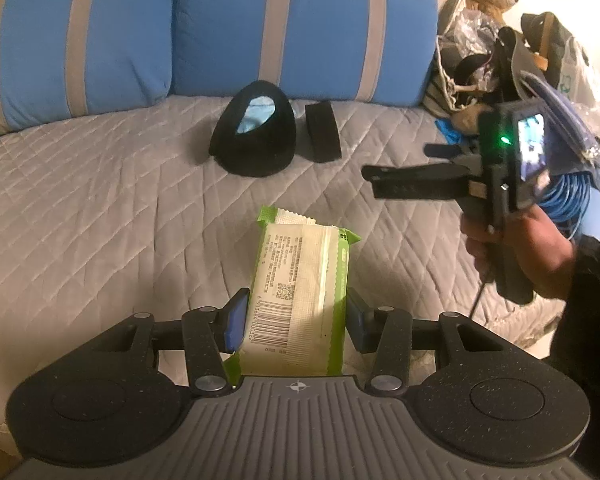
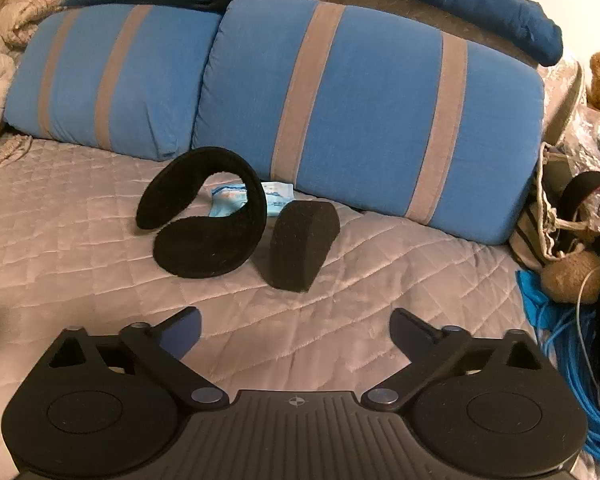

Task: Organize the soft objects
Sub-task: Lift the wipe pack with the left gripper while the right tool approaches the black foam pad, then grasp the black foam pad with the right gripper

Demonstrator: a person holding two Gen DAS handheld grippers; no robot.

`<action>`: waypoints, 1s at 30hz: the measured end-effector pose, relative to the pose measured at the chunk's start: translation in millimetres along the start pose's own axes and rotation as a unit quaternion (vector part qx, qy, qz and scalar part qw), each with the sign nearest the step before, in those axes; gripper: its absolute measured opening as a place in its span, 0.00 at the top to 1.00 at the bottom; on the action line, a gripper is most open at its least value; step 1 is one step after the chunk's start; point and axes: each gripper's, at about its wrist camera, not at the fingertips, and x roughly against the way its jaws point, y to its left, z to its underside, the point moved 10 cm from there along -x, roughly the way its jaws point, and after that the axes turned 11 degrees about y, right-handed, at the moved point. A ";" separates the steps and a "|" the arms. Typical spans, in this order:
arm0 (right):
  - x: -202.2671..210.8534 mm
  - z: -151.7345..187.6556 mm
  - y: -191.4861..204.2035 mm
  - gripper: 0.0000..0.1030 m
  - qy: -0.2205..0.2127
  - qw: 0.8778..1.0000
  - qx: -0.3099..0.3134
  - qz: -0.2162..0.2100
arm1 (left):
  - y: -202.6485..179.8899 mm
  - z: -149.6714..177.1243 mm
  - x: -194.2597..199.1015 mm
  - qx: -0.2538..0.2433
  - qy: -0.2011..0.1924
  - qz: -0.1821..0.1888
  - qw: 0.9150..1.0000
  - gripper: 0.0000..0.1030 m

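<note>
While the right gripper (image 2: pixel 296 330) hangs spread and empty, the left gripper (image 1: pixel 296 320) clamps a green tissue pack (image 1: pixel 300 292) above the quilt (image 1: pixel 100 220).

dim warm indoor light | soft shadows | fisheye-bent, darkened edges

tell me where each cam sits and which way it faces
Left wrist: on the left gripper, looking along its fingers across the quilted bed to the blue pillows; it holds a green wipes pack, with the right hand and right gripper at right.
Right wrist: on the open right gripper, facing the same pillows.
Shared: black earmuffs, black foam block, pillows, bed.
</note>
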 end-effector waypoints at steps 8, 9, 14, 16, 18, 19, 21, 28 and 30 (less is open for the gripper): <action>-30.5 -17.5 10.5 0.06 -0.009 1.000 0.020 0.011 | -3.6 1.0 -4.9 -0.006 0.022 0.002 1.000 0.54; -35.5 -19.3 11.6 0.06 -0.009 1.000 0.022 0.015 | -4.6 1.4 -5.3 -0.007 0.024 0.004 1.000 0.54; -66.3 -24.1 8.3 0.07 0.002 0.999 0.015 0.035 | -6.5 6.2 -10.3 -0.015 0.040 0.001 0.999 0.54; -77.7 -24.8 6.6 0.09 0.006 0.999 0.011 0.039 | -5.9 7.2 -9.9 -0.014 0.043 0.003 0.999 0.54; -87.8 -26.3 6.5 0.10 0.008 0.999 0.009 0.043 | -5.3 6.6 -8.8 -0.013 0.044 0.005 0.999 0.54; -92.4 -27.5 6.3 0.11 0.007 0.999 0.008 0.045 | -4.4 5.6 -8.4 -0.012 0.043 0.006 0.999 0.54; -100.9 -30.5 5.8 0.12 0.007 0.999 0.004 0.048 | -3.2 5.4 -7.8 -0.010 0.043 0.006 0.999 0.54; -125.8 -42.9 6.0 0.16 0.004 0.998 -0.013 0.058 | -2.4 5.4 -11.0 -0.011 0.054 0.009 0.998 0.54; -130.5 -46.2 7.2 0.16 0.000 0.998 -0.012 0.062 | -1.7 5.5 -11.3 -0.012 0.055 0.011 0.998 0.54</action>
